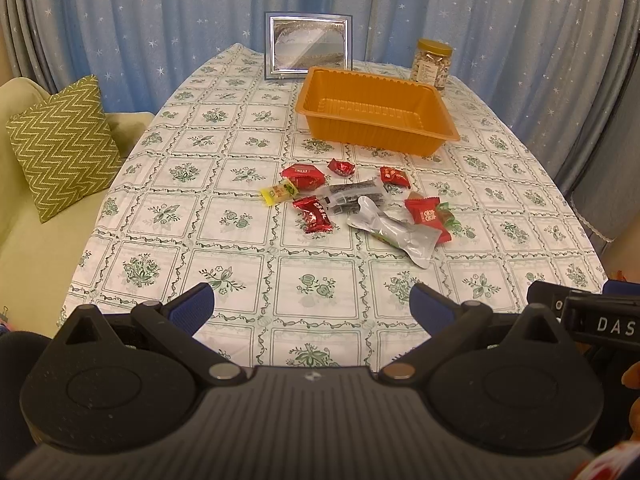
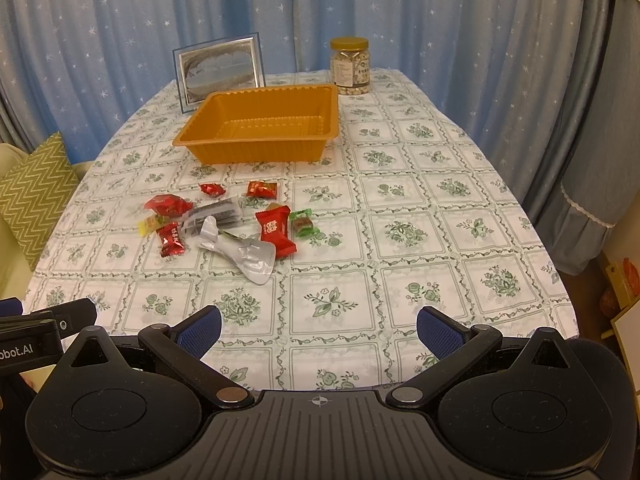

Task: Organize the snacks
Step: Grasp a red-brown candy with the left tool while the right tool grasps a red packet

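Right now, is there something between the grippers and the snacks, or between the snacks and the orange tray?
Nothing visible. Bare tablecloth lies between both open grippers and the snacks. The orange tray sits just behind them, empty.

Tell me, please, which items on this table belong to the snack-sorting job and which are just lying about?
For the job: scattered wrapped snacks, empty orange tray, both open tools, left and right.
Lying about: picture frame, nut jar, zigzag cushion.

Two wrist fisheyes, both facing forward from the near edge.
We share the surface (image 1: 240,240), orange tray (image 1: 376,120) and snack pile (image 2: 224,224); left offset leftward.
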`<state>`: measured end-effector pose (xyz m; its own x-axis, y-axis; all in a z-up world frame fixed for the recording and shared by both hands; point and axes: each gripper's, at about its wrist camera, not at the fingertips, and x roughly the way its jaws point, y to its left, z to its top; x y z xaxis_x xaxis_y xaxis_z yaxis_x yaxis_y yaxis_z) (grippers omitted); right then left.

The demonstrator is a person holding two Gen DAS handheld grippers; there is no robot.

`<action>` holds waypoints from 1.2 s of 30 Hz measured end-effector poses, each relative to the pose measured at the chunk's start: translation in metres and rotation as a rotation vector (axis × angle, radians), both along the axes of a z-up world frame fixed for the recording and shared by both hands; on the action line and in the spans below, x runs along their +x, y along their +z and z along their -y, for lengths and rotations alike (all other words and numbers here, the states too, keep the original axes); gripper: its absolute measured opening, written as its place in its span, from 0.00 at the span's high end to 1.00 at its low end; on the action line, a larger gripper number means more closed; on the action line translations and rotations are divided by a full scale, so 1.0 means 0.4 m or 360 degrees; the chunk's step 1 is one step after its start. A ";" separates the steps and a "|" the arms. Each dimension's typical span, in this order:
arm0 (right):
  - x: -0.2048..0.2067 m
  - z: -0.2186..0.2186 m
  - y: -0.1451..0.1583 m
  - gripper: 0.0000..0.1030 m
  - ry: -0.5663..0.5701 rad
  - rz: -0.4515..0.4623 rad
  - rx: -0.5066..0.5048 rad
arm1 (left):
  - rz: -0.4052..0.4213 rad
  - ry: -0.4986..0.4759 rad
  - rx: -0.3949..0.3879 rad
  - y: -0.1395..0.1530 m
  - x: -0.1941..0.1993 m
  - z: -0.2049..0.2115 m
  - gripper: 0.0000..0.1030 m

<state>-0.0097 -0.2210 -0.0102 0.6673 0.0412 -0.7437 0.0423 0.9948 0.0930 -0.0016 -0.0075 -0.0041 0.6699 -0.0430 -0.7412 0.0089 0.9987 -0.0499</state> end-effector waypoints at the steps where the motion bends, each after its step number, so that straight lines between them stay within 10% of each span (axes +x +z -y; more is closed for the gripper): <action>1: -0.001 0.000 -0.001 0.00 -0.0001 -0.0001 0.0001 | 0.0000 0.0000 0.0000 0.000 0.000 0.000 0.00; 26: 0.132 0.017 -0.082 0.02 0.0108 0.0157 0.0070 | -0.0033 0.0013 0.0034 -0.104 0.183 -0.053 0.01; 28: 0.169 0.014 -0.105 0.27 0.0137 0.0134 0.0074 | -0.0039 0.0016 0.0027 -0.124 0.217 -0.060 0.06; 36: 0.285 -0.004 -0.175 0.42 0.0194 0.0105 0.0131 | -0.0032 0.0020 -0.0015 -0.193 0.329 -0.056 0.17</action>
<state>0.1043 -0.2195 -0.0802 0.7008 0.1838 -0.6893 -0.0873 0.9811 0.1729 0.1302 0.0151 -0.0813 0.6552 -0.0418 -0.7543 -0.0048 0.9982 -0.0594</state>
